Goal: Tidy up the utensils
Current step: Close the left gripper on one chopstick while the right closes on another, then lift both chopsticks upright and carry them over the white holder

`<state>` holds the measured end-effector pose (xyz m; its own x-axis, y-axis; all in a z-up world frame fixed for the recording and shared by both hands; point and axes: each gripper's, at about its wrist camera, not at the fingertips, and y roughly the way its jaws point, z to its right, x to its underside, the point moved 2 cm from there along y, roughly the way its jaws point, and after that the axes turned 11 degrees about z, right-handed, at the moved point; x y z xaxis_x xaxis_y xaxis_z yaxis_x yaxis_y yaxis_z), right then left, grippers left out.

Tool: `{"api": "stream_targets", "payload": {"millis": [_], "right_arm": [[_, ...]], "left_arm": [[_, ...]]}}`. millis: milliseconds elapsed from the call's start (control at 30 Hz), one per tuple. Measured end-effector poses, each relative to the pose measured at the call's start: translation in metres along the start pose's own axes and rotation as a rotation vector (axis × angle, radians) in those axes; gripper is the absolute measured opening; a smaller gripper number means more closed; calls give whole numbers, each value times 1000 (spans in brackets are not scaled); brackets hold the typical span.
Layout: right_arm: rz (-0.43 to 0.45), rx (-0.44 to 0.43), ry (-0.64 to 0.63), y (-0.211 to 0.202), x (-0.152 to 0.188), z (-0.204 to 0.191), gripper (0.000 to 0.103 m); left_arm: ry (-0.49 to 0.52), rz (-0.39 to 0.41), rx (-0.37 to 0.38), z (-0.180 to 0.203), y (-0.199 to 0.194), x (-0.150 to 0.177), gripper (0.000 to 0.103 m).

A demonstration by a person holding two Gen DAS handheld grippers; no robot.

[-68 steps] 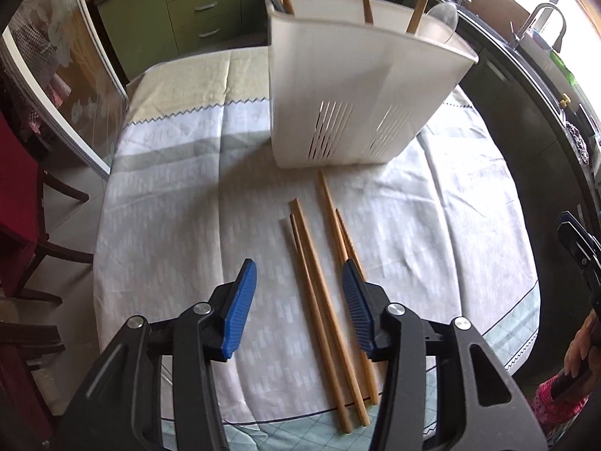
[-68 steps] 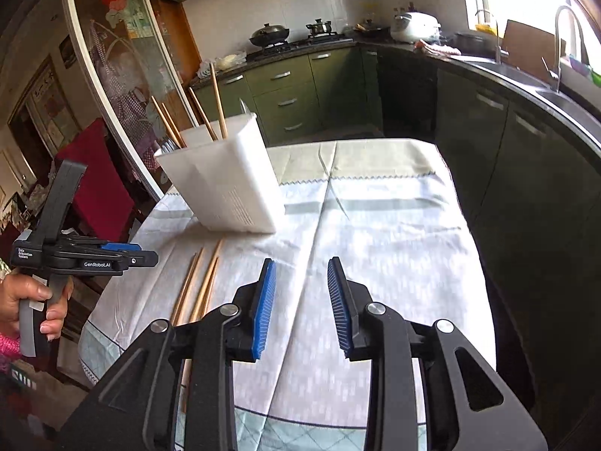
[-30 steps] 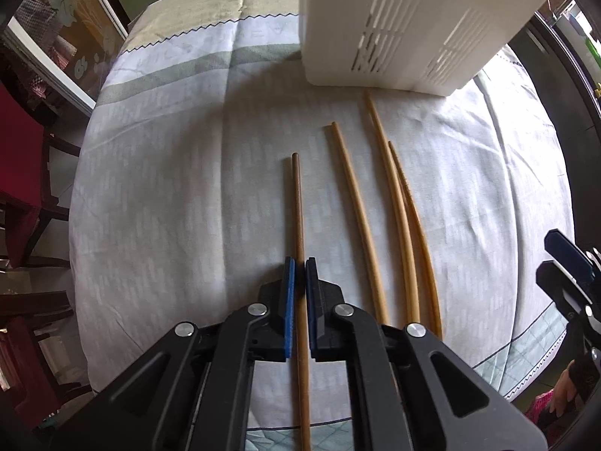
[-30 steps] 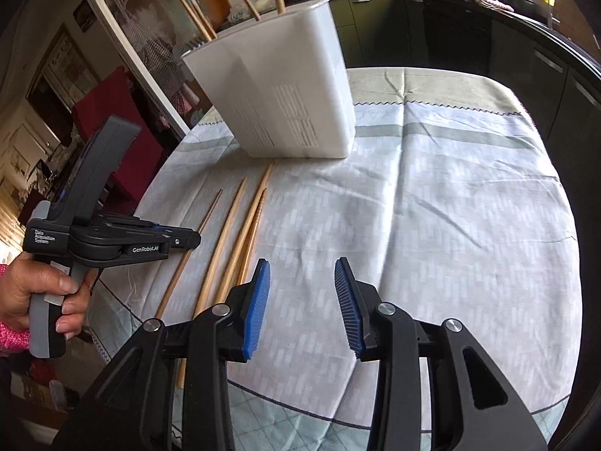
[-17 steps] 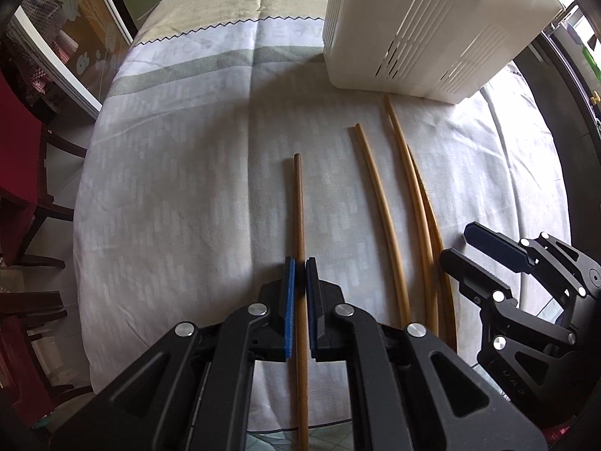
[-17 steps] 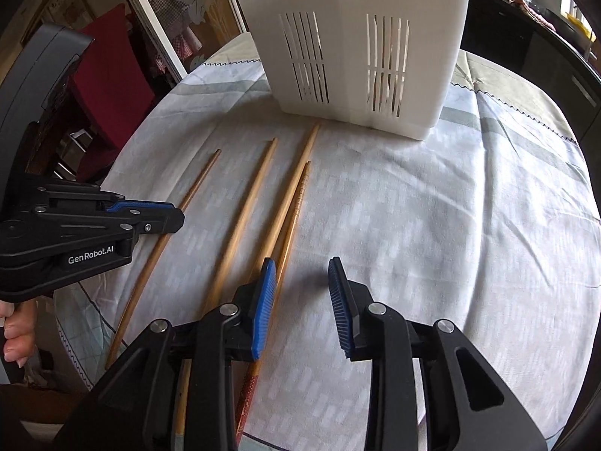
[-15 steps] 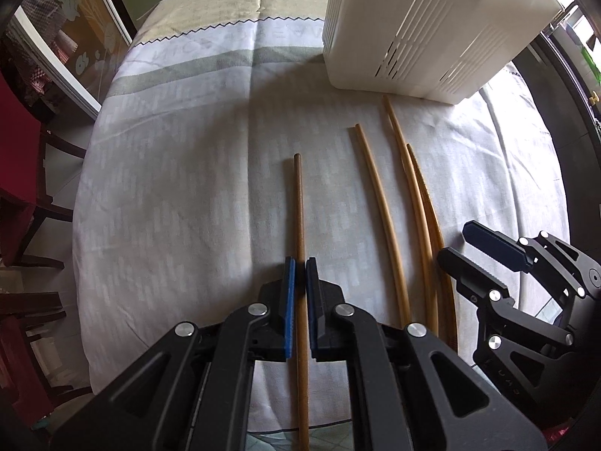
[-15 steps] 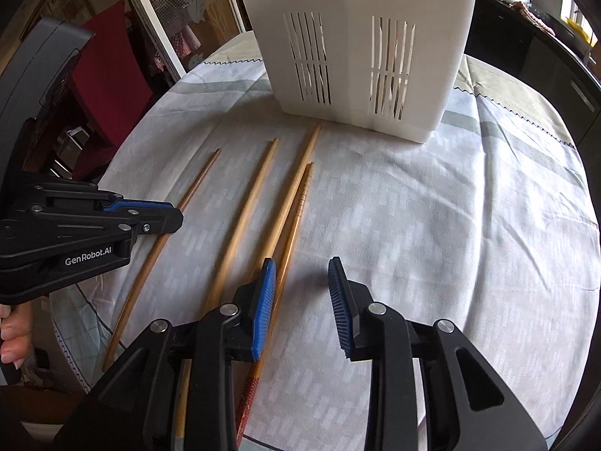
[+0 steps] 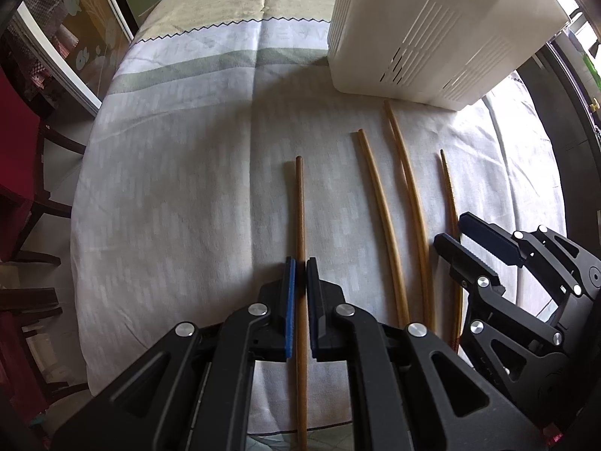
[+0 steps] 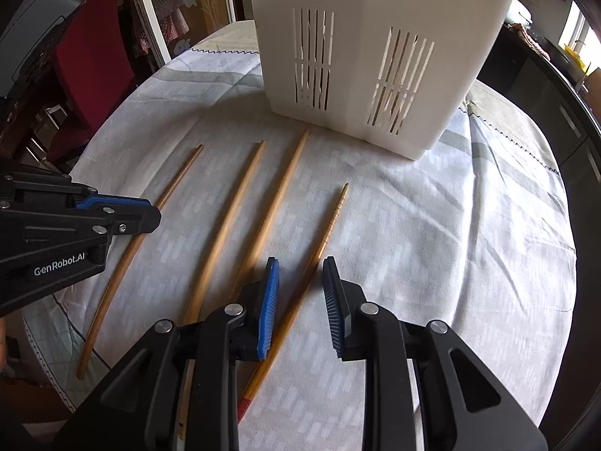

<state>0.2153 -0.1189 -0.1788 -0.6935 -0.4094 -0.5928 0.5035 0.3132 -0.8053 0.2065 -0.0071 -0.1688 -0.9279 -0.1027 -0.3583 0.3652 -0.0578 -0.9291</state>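
Left black gripper (image 9: 300,282) pinches a dark wooden chopstick (image 9: 299,206) before the white slotted plastic holder (image 9: 432,34). Right gripper (image 10: 300,293), open, straddles a ridged, red-ended chopstick (image 10: 326,229). Label: "GenRobot.AI".

Round table (image 9: 169,188) under a pale grey-white tablecloth (image 10: 469,225) with a green-grey band and a black zigzag line near the far edge; cream panel beyond the zigzag. Red-upholstered chair with dark wooden frame (image 9: 22,173) stood at the left side of the table. White-framed glass door (image 9: 60,45) with a frosted floral pattern behind it. Dark cabinet fronts (image 10: 563,112) ran along the right. Bright daylight entered through a window (image 10: 578,34) at upper right.
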Motion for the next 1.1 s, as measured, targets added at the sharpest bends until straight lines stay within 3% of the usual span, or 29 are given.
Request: {"api": "stream_targets", "payload": {"millis": [67, 133, 233, 333, 467, 800, 1100], "right_arm": [[-5, -14, 11, 3, -4, 1, 24], [-4, -18, 25, 3, -4, 4, 12], [-11, -55, 80, -1, -3, 13, 7], [-8, -99, 121, -4, -4, 19, 7], [43, -129, 150, -25, -7, 25, 7], [252, -180, 197, -117, -11, 44, 7], [348, -187, 204, -167, 1, 47, 7]], "left_arm": [[1, -10, -2, 1, 1, -3, 7], [7, -16, -3, 3, 1, -4, 10], [21, -18, -14, 8, 2, -6, 11], [19, -22, -5, 8, 3, -8, 5], [2, -11, 6, 3, 0, -12, 6], [47, 171, 64, -1, -84, -17, 6], [110, 331, 85, 12, -146, 11, 5]]}}
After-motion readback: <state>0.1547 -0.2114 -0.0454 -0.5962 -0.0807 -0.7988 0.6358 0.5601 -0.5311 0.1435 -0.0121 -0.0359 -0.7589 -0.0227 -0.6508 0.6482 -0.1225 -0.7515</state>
